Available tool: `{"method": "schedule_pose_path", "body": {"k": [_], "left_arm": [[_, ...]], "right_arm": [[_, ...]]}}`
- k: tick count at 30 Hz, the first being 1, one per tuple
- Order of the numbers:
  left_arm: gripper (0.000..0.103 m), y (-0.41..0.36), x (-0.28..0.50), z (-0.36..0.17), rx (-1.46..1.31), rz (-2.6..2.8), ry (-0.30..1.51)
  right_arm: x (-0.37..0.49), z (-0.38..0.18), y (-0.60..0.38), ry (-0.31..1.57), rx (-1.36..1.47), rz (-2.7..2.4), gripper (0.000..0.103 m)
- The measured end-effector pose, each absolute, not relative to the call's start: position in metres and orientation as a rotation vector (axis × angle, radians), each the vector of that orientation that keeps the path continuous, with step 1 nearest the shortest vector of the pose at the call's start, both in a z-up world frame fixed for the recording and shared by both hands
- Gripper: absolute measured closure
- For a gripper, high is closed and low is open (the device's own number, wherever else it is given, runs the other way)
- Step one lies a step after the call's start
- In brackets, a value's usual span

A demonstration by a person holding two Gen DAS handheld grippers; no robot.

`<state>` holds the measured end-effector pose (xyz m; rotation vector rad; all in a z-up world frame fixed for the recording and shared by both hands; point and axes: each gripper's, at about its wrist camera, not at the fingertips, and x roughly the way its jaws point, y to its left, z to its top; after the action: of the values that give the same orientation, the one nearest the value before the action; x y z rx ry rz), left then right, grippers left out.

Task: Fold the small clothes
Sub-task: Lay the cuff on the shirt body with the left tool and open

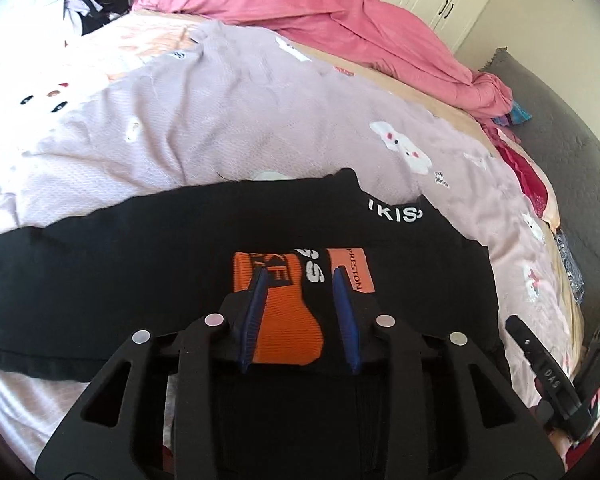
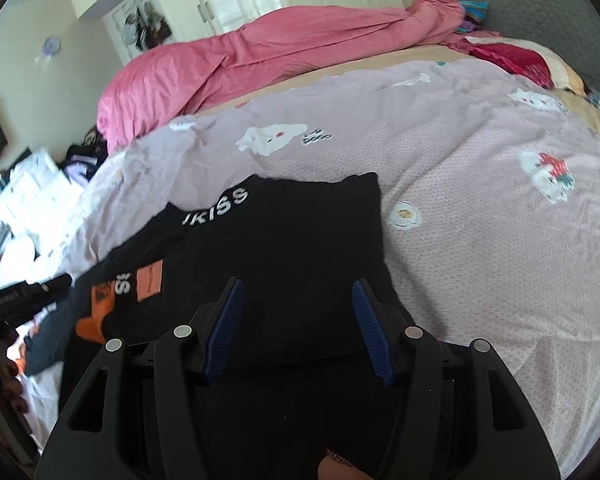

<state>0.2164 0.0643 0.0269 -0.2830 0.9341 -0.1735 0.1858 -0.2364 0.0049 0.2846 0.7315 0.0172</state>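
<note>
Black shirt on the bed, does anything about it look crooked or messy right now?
The black shirt lies fairly flat on the lilac bedspread, one side folded over to a straight edge. Its orange print looks bunched. Nothing looks damaged.

black garment (image 1: 148, 272): matt cloth lying under the left gripper (image 1: 300, 276), showing an orange ribbed-knit patch (image 1: 288, 332)
pads (image 2: 224, 324): ridged blue rubbery strips, showing on matt black plastic
bedspread (image 2: 480, 216): pale lilac cloth with a fine dimpled weave, spreading beyond the right gripper (image 2: 298, 292)
pink duvet (image 2: 236, 68): crinkled matt cloth, lying farthest away
</note>
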Motion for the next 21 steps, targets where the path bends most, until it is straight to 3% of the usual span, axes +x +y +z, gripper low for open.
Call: {"method": "schedule_pose_path", "body": {"k": [5,8,15,18,21], "left_arm": [[0.078,0.038,0.219,0.019,-0.235,-0.254,0.981],[0.072,0.026,0.225,-0.007,-0.2,-0.247,1.064],[0.068,0.038,0.226,-0.03,-0.241,-0.233,1.094],[0.052,0.047,0.22,-0.021,-0.261,-0.223,1.069],[0.047,0.058,0.211,-0.013,-0.278,-0.208,1.044]], "right_arm": [[0.2,-0.005,-0.22,0.782,0.222,0.042,0.047],[0.207,-0.015,-0.213,0.834,0.193,0.036,0.047],[0.21,-0.036,-0.211,0.929,0.176,0.009,0.043],[0.204,-0.027,-0.209,0.9,0.197,0.028,0.035],[0.196,-0.016,-0.204,0.867,0.204,0.046,0.03]]}}
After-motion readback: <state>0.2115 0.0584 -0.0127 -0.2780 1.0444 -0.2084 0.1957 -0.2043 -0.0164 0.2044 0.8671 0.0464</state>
